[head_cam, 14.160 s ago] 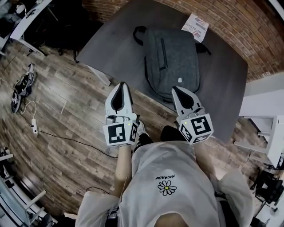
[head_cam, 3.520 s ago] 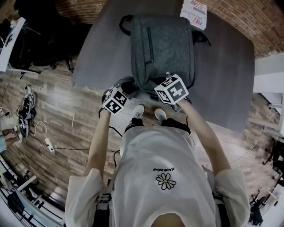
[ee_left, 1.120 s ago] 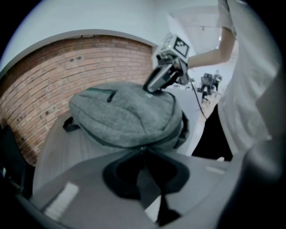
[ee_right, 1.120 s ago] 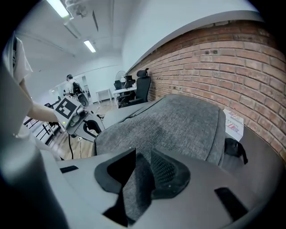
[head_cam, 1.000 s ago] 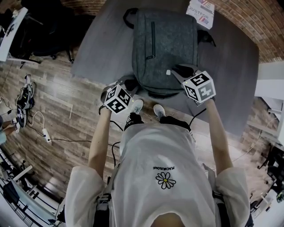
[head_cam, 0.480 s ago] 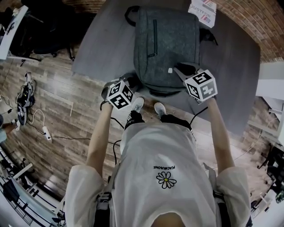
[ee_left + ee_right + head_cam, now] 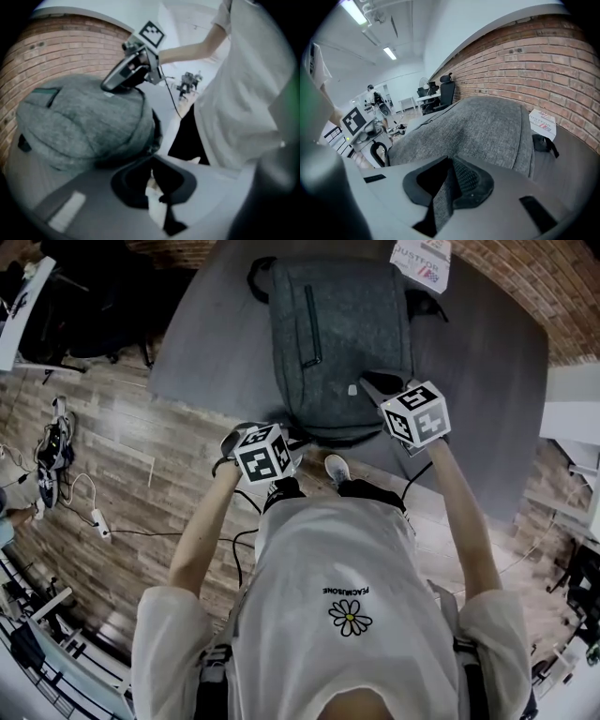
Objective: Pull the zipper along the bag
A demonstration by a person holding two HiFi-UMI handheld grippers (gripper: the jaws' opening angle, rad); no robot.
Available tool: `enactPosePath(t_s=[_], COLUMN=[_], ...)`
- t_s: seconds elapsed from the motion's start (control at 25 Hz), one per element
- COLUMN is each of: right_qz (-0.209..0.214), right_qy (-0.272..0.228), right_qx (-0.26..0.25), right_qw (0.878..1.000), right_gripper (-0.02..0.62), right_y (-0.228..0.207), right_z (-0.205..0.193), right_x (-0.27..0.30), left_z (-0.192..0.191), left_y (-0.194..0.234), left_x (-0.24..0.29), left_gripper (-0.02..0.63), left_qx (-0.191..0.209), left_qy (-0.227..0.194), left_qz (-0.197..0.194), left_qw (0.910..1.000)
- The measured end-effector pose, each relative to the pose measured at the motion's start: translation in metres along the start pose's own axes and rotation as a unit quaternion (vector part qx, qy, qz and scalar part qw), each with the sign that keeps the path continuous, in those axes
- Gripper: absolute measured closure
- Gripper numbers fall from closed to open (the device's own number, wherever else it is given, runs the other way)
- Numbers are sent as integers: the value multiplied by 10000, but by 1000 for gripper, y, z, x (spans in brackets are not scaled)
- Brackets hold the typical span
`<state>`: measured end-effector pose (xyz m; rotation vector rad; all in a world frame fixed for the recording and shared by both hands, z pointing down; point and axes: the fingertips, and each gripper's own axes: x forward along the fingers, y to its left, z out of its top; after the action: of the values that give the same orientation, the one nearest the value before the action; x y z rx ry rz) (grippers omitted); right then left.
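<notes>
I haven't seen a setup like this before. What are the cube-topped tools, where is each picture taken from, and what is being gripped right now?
There is no robot here. A person holds two hand-held grippers, each a two-jaw clamp carrying a marker cube. The overhead picture comes from a camera on the person's head, looking steeply down. The other two come from cameras riding on each gripper, looking along its jaws. On the dark table lies a grey backpack, with a small printed box at the far corner. The right gripper has just been closing and pinches a fold of the backpack's grey fabric. The left gripper, by the bag's near corner, has just been closing too. Its jaws are together, with something pale in the gap that I can't identify.
</notes>
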<state>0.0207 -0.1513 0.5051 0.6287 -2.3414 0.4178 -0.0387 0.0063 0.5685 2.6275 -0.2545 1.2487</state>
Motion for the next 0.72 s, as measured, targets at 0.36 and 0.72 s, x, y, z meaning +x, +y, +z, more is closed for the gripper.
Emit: enactPosePath(t_s=[0.36,0.72], right_qz=[544,1351], right_qy=[62,663], right_qx=[-585,-1993], right_qw=[9968,9683], right_gripper=[597,597], right_y=[29,106], right_z=[34,83], right_x=[-12,74], left_z=[0,-78], left_y=[15,88], left_x=[-5,-80], left_gripper=[603,603], left_qx=[-1524,-2057], left_qy=[-516,-310], left_qz=[1862,3004], left_qw=[9693,9309])
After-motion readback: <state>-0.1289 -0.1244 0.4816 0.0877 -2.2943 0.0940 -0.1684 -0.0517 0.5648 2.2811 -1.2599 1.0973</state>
